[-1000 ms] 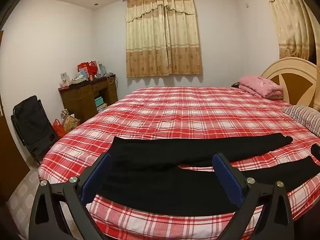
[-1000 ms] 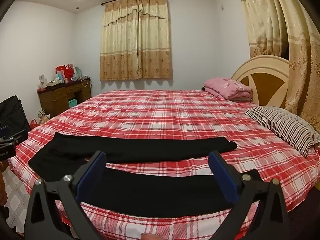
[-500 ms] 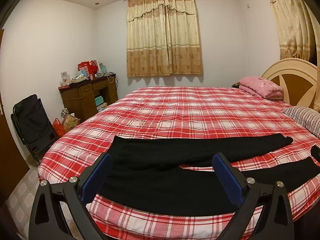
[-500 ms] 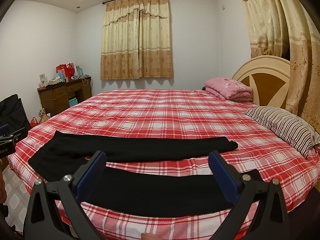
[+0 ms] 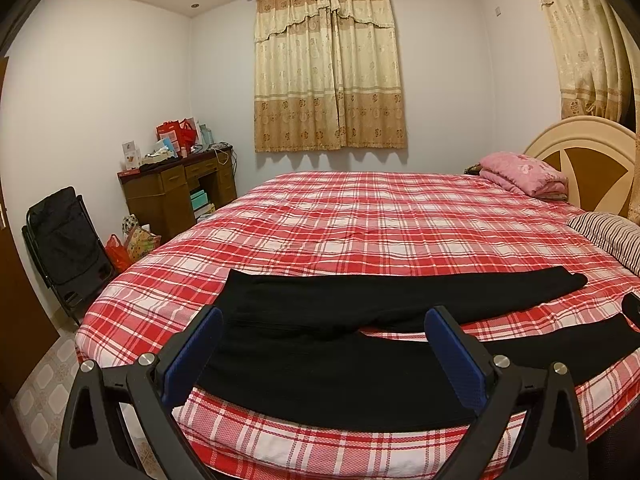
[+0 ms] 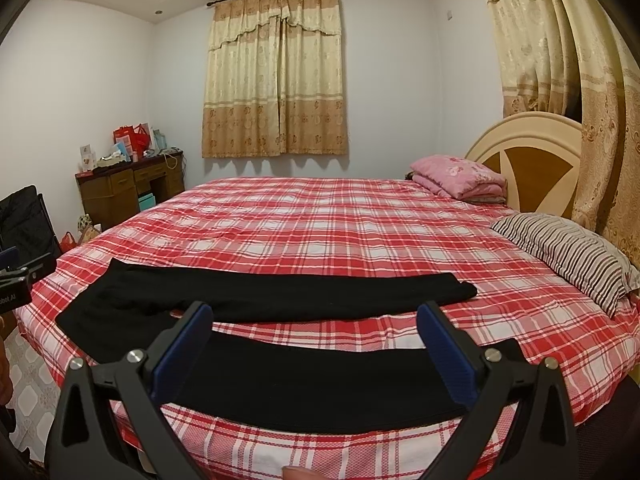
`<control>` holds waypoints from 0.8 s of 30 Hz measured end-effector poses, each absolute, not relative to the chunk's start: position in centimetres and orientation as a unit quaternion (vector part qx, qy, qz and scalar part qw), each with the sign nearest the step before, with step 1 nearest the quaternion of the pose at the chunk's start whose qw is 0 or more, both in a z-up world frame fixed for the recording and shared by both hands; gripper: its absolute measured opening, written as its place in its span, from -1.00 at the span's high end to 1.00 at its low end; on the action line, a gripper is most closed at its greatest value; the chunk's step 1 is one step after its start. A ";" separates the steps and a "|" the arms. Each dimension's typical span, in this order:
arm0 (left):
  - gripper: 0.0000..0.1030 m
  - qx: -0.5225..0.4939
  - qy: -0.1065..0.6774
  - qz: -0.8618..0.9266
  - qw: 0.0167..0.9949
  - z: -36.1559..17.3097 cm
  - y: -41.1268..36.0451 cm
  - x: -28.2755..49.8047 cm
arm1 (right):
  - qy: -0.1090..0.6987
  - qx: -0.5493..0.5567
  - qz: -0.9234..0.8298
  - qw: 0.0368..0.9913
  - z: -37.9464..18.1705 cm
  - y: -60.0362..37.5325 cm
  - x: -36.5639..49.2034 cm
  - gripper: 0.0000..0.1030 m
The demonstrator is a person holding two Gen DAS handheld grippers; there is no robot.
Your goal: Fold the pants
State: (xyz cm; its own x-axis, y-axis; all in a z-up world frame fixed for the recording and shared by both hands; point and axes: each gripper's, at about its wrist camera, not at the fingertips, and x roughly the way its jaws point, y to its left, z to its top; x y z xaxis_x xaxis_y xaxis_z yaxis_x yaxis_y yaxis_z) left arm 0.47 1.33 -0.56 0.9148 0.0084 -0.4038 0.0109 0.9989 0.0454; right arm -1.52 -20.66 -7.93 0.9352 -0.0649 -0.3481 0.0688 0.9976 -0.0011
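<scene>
Black pants lie flat on the near edge of a bed with a red plaid cover, waist to the left and both legs spread out to the right. They also show in the right wrist view. My left gripper is open and empty, above the waist and crotch area, not touching. My right gripper is open and empty, above the near leg, apart from it. The left gripper's edge shows at the far left of the right wrist view.
A striped pillow and a folded pink blanket lie by the headboard on the right. A cluttered wooden desk, bags and a black folding chair stand on the floor to the left.
</scene>
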 end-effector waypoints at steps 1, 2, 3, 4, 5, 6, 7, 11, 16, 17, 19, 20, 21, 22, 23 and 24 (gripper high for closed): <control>-0.98 0.023 0.207 0.000 0.978 -0.6 1.4 0.5 | 0.177 0.005 -0.034 0.984 -8.0 -20.6 -1.5 -1.00; -0.98 0.023 0.207 0.000 0.978 -0.6 1.4 0.5 | 0.177 0.005 -0.034 0.984 -8.0 -20.6 -1.5 -1.00; -0.97 0.023 0.207 0.000 0.978 -0.7 1.4 0.5 | 0.177 0.005 -0.034 0.984 -8.0 -20.7 -1.5 -1.00; -0.97 0.023 0.207 0.000 0.978 -0.6 1.4 0.5 | 0.177 0.006 -0.034 0.984 -8.0 -20.6 -1.5 -1.00; -0.98 0.023 0.207 0.000 0.978 -0.7 1.4 0.5 | 0.177 0.005 -0.034 0.984 -8.0 -20.6 -1.5 -1.00; -0.98 0.023 0.207 0.000 0.978 -0.7 1.4 0.5 | 0.177 0.005 -0.034 0.984 -8.1 -20.6 -1.5 -1.00; -0.98 0.023 0.207 0.000 0.978 -0.7 1.4 0.5 | 0.178 0.005 -0.034 0.983 -8.1 -20.6 -1.5 -1.00; -0.98 0.023 0.207 0.000 0.978 -0.7 1.5 0.5 | 0.178 0.004 -0.034 0.983 -8.2 -20.6 -1.5 -1.00; -0.98 0.022 0.207 0.000 0.978 -0.9 1.6 0.5 | 0.179 0.004 -0.034 0.983 -8.3 -20.7 -1.4 -1.00; -0.98 0.022 0.207 0.000 0.978 -0.9 1.6 0.6 | 0.180 0.005 -0.034 0.983 -8.3 -20.7 -1.4 -1.00; -0.98 0.023 0.207 0.000 0.978 -0.9 1.6 0.6 | 0.181 0.005 -0.033 0.983 -8.4 -20.9 -1.3 -1.00; -0.98 0.023 0.208 0.000 0.978 -0.9 1.6 0.6 | 0.182 0.004 -0.034 0.983 -8.6 -21.0 -1.2 -1.00; -0.98 0.023 0.208 -0.001 0.978 -0.9 1.6 0.6 | 0.183 0.004 -0.034 0.983 -8.6 -21.0 -1.2 -1.00; -0.98 0.023 0.209 -0.001 0.978 -0.9 1.7 0.6 | 0.183 0.004 -0.034 0.983 -8.7 -21.0 -1.2 -1.00; -0.98 0.023 0.209 -0.001 0.978 -1.0 1.6 0.6 | 0.183 0.004 -0.034 0.983 -8.6 -21.0 -1.2 -1.00; -0.98 0.023 0.209 0.000 0.978 -1.0 1.6 0.6 | 0.183 0.004 -0.034 0.983 -8.6 -21.0 -1.2 -1.00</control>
